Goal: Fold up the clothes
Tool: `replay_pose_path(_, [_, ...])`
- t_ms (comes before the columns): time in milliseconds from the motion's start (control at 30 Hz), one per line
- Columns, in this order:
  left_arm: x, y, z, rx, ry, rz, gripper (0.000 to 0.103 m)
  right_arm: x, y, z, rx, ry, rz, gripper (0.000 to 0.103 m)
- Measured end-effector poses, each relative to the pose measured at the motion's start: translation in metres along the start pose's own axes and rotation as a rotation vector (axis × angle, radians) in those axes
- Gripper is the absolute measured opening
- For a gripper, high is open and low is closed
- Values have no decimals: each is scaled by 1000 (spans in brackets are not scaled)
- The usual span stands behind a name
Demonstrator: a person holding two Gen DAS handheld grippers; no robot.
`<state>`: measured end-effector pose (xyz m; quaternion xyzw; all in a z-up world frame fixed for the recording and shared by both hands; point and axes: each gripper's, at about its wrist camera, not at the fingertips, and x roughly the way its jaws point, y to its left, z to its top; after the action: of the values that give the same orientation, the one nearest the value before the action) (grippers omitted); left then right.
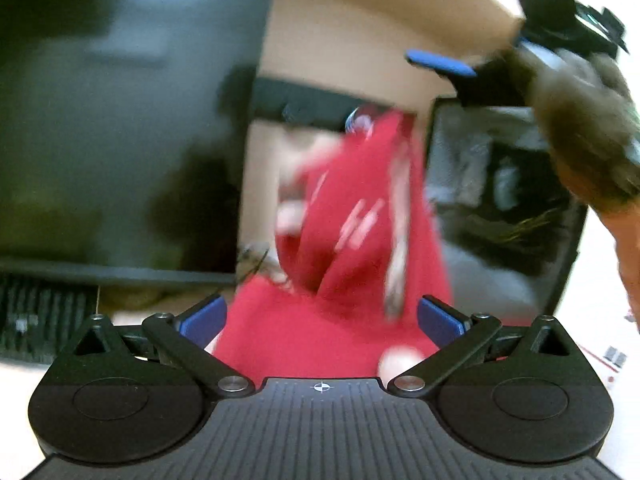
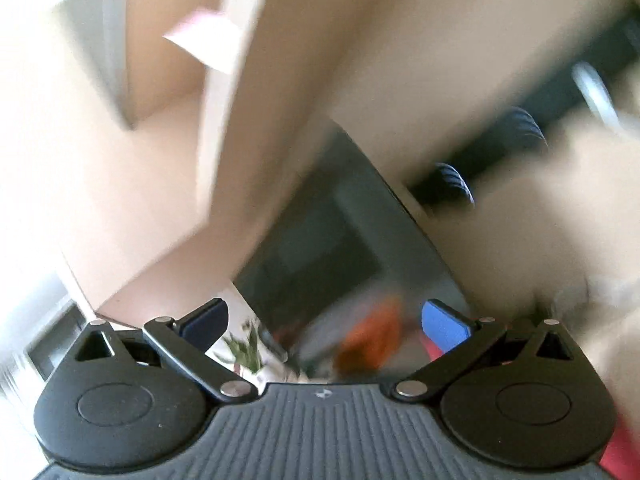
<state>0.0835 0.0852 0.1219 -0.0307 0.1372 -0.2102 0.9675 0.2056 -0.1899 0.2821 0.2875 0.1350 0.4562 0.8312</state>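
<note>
A red garment [image 1: 352, 240] with white print hangs bunched and blurred in the middle of the left wrist view, its lower part spread between my fingers. My left gripper [image 1: 320, 320] is open, with the cloth lying between its blue pads and not pinched. My right gripper [image 1: 444, 62] shows at the upper right of that view, held in a hand above the garment. In the right wrist view my right gripper [image 2: 324, 326] is open and empty, pointing up at a wall and a dark screen. A strip of red cloth [image 2: 616, 456] shows at the lower right corner.
A large dark monitor [image 1: 120, 120] stands at the left with a keyboard [image 1: 40, 316] below it. A dark-framed bin or case [image 1: 500, 200] stands at the right. Beige walls [image 2: 120, 160] and a dark screen [image 2: 340, 248] fill the blurred right wrist view.
</note>
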Motion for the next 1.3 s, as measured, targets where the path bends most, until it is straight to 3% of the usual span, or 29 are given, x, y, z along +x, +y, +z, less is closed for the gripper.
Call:
replay_pose_path(67, [-10, -9, 9, 44, -38, -17, 103, -4, 32, 23, -103, -50, -1, 103])
replay_pose_path(167, [-10, -28, 9, 90, -50, -17, 103, -9, 73, 32, -302, -64, -164, 103])
replay_pose_path(267, [15, -42, -6, 150, 2, 10, 103, -12, 79, 0, -462, 20, -353, 103])
replay_pose_path(367, [55, -35, -29, 193, 109, 90, 103, -16, 42, -59, -541, 159, -523, 103])
replay_pose_path(433, [67, -7, -43, 111, 160, 126, 103, -25, 8, -99, -498, 260, -606, 103])
replay_pose_path(500, [73, 28, -51, -43, 208, 132, 103, -41, -25, -137, -389, 311, -681, 103])
replay_pose_path(633, [79, 76, -59, -239, 312, 31, 103, -98, -69, -214, -213, 280, -838, 103])
replay_pose_path(700, [83, 83, -60, -247, 332, -14, 103, -127, -73, -238, -160, 234, -873, 103])
replay_pose_path(800, [91, 74, -51, -181, 324, -77, 103, -147, -65, -246, -177, 189, -908, 103])
replay_pose_path(933, [89, 59, -34, -55, 266, -55, 103, -104, -42, -221, -504, 238, -949, 103])
replay_pose_path(1033, [78, 60, -24, -59, 233, -29, 103, -41, -34, -211, -728, 276, -886, 103])
replay_pose_path(1133, [67, 61, -15, -51, 227, -30, 103, 21, -43, -205, -798, 401, -819, 103])
replay_pose_path(1200, [68, 53, -6, -32, 223, -39, 103, 51, -59, -199, -833, 455, -866, 103])
replay_pose_path(1233, [76, 43, 1, -22, 216, -46, 103, 59, -65, -192, -859, 440, -908, 103])
replay_pose_path(1300, [92, 24, 16, -3, 204, -61, 103, 56, -68, -168, -909, 311, -991, 103])
